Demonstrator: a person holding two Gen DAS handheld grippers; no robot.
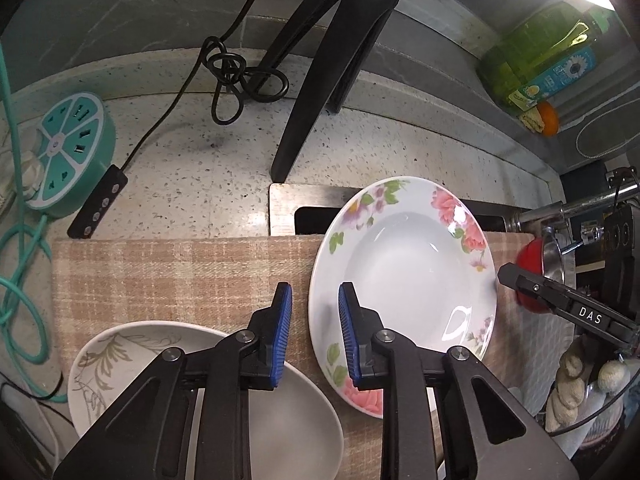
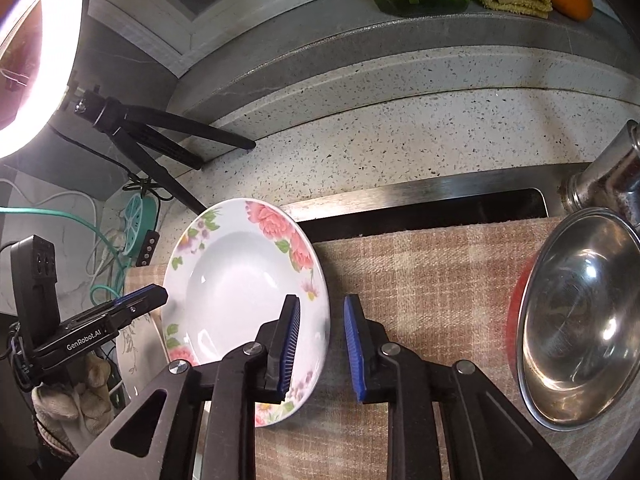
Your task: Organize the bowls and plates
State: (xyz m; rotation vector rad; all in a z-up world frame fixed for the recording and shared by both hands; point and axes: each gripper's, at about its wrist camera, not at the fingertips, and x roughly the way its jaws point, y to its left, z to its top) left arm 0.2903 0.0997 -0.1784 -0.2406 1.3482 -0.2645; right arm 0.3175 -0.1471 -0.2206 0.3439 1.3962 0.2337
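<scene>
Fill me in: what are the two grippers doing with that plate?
Both grippers straddle opposite rims of the floral plate, which lies on the checked cloth by the sink. The left gripper has one finger over the rim and one outside it; the right gripper does the same on the other side. Neither pair of pads visibly presses yet. A leaf-pattern plate and a steel bowl wait on either side.

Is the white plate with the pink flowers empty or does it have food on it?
Empty. The white flower-rimmed plate shows a bare, glossy white well in both wrist views, with only light reflections and no food or liquid in it.
</scene>
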